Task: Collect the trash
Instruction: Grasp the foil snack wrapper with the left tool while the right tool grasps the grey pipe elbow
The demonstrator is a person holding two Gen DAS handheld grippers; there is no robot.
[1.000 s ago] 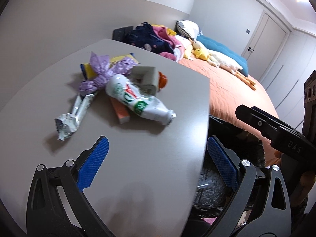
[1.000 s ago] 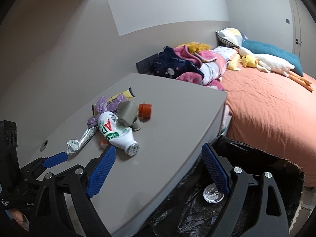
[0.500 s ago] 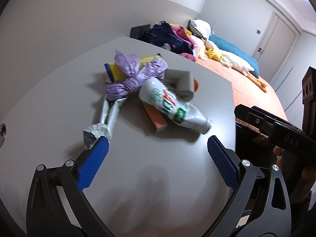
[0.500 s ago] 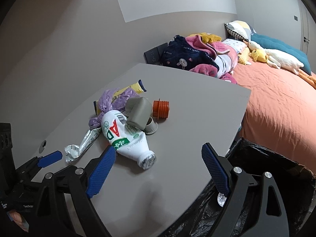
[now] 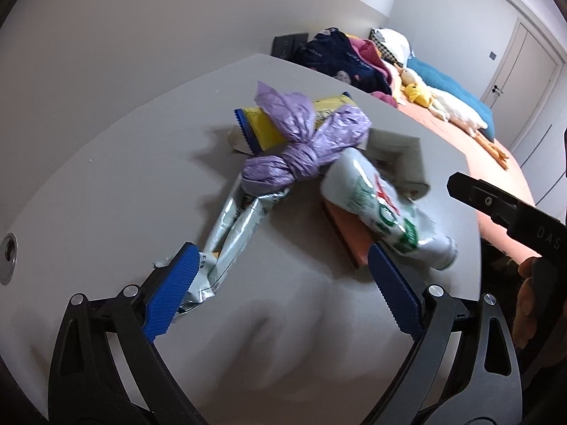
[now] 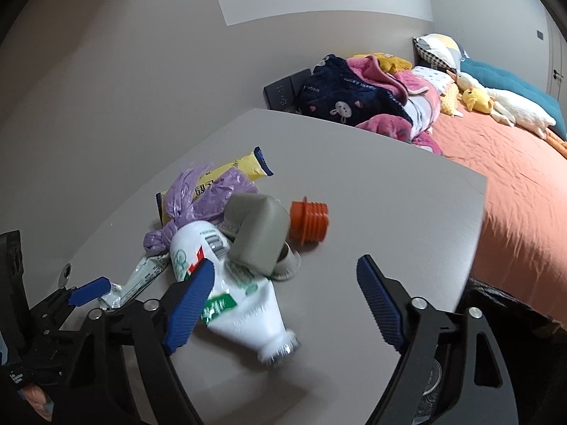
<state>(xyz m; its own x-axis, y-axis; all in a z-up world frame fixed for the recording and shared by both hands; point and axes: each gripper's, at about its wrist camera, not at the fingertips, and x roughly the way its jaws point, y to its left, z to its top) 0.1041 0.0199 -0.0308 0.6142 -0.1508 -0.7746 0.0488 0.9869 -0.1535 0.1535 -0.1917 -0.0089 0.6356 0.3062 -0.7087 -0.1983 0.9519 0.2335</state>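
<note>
Matte grey table [image 6: 372,191] with a trash heap: squashed white plastic bottle [image 6: 226,294], knotted crinkly lilac bag [image 5: 304,148], shiny silver wrapper [image 5: 226,233], ribbed orange cap [image 6: 308,225]. Left gripper [image 5: 280,294] gaping wide, empty; right gripper [image 6: 294,301] apart too, just been narrowing, bottle between, untouched.

One bottle [image 6: 230,283], two wrappers [image 5: 230,226]

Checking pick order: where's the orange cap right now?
Right wrist view: the orange cap lies on its side on the grey table, at the right edge of the trash pile, just right of the grey box.
</note>
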